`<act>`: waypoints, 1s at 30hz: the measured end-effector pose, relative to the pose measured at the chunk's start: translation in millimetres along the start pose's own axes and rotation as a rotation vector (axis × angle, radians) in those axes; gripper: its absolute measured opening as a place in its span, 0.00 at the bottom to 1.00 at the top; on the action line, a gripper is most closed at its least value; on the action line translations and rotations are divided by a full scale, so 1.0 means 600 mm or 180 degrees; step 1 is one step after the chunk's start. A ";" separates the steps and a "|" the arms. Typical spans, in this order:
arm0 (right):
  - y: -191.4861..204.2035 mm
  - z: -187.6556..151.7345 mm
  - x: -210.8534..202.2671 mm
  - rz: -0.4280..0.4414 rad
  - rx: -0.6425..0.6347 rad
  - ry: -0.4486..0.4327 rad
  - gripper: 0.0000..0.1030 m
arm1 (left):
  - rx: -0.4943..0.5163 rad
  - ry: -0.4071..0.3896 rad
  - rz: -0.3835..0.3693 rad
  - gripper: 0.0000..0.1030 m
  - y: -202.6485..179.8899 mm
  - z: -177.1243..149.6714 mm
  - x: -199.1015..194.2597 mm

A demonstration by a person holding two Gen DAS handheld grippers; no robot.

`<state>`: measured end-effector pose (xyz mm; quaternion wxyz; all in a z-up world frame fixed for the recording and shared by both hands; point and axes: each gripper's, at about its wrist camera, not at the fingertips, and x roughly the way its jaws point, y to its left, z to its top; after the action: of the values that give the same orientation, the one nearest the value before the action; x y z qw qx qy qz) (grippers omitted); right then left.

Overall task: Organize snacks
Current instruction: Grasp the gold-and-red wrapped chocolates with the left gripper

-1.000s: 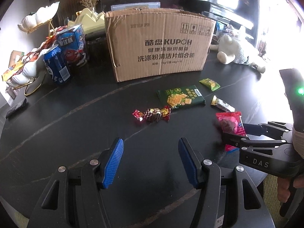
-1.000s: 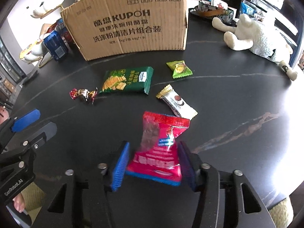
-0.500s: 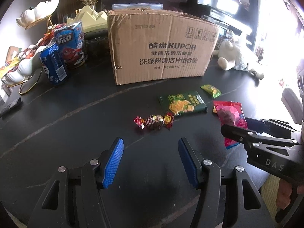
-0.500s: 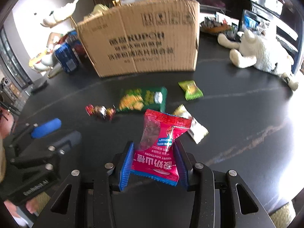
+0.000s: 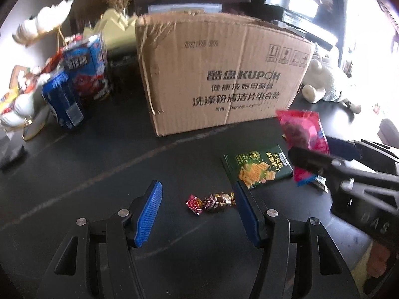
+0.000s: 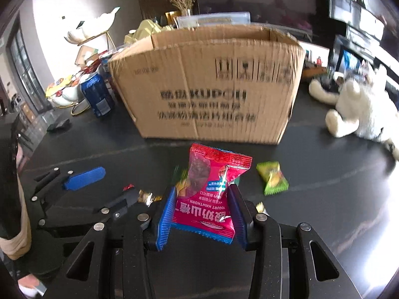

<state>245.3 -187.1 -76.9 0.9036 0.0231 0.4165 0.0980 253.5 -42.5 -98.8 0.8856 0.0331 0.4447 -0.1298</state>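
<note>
Left wrist view: the left gripper [image 5: 197,211] has advanced; its jaws stand wide apart, empty, with the foil-wrapped candy [image 5: 211,202] now between them on the black table [image 5: 99,169]. The green cracker pack [image 5: 258,169] lies just beyond the right jaw.

Right wrist view: the right gripper [image 6: 200,215], jaws clamped on the red yogurt hawthorn packet [image 6: 212,194], has lifted it toward the KUPOH cardboard box [image 6: 209,84] ahead. Deposit into the box likely follows.

Matt corrugated cardboard box [image 6: 209,87], glossy red foil packet [image 6: 212,196], smooth dark stone-look table [image 5: 87,154], fluffy plush toy [image 6: 361,104]

left wrist: low, faces box [image 5: 224,74] | right wrist: higher, same box [image 6: 212,84]
</note>
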 end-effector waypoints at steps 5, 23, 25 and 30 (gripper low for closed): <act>-0.018 -0.002 0.009 0.0094 0.0110 -0.0039 0.42 | -0.0020 -0.0005 -0.0043 0.57 -0.010 -0.009 0.008; -0.026 -0.032 0.035 0.0084 0.0122 0.0010 0.42 | -0.0134 -0.0039 -0.0175 0.37 -0.011 -0.023 0.040; -0.024 -0.034 0.038 0.0098 0.0116 0.0033 0.42 | -0.0087 -0.0057 -0.0148 0.37 -0.016 -0.024 0.041; -0.024 -0.036 0.043 0.0113 0.0126 0.0059 0.42 | -0.0017 -0.0087 -0.0123 0.36 -0.021 -0.028 0.045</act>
<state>247.5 -197.1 -112.1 0.8971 0.0475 0.4263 0.1059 252.6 -57.1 -129.4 0.8890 0.0204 0.4334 -0.1462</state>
